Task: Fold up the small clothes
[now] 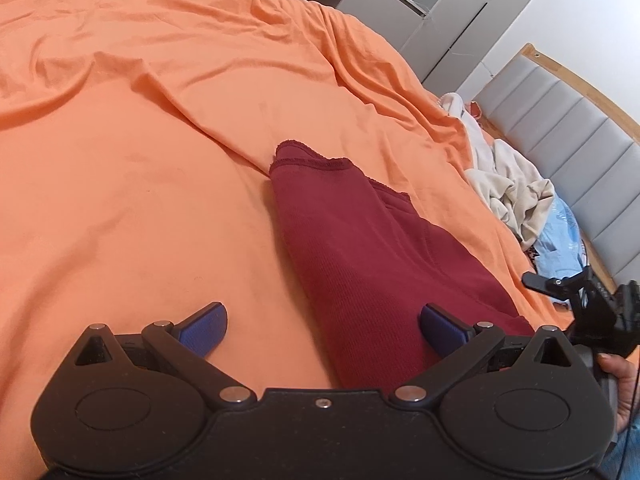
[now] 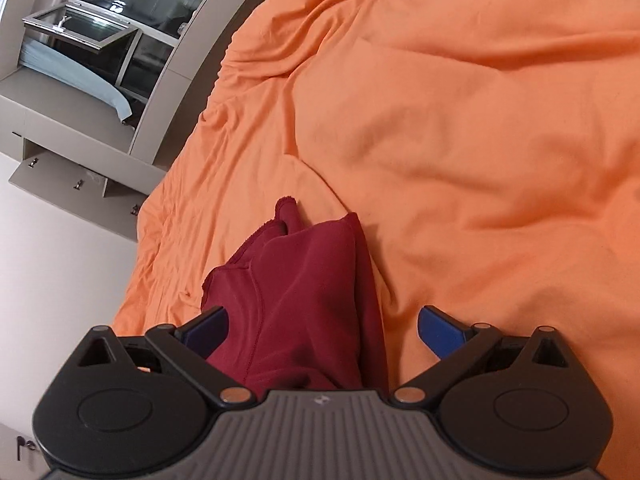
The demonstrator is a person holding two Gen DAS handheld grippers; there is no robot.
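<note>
The maroon garment (image 1: pixel 352 248) lies folded into a long narrow strip on the orange bedsheet (image 1: pixel 140 184), running from the lower middle of the left wrist view up to a hemmed end near the frame's centre. The left gripper (image 1: pixel 323 326) stands wide, its blue pads (image 1: pixel 204 330) spread at the bottom of the frame, one over bare sheet and the other over the cloth, with nothing pinched between them. In the right wrist view the right gripper (image 2: pixel 322 328) is likewise spread as wide as it goes; the garment passes under and between its pads without being clamped. In the left wrist view the right gripper appears at the lower right edge, carried by a hand (image 1: pixel 618 384).

The step in hand looks like the next fold: bringing the near end over to the far hem. To do it well, each gripper should take one near corner through all layers, so the strip does not splay, lift only enough to clear the sheet, and lay the edge square on the hem. The loose flap at the far end may need smoothing first.

Further out, a heap of pale clothes (image 1: pixel 508 184) waits at the right of the left wrist view, beside a grey padded headboard (image 1: pixel 568 120).
</note>
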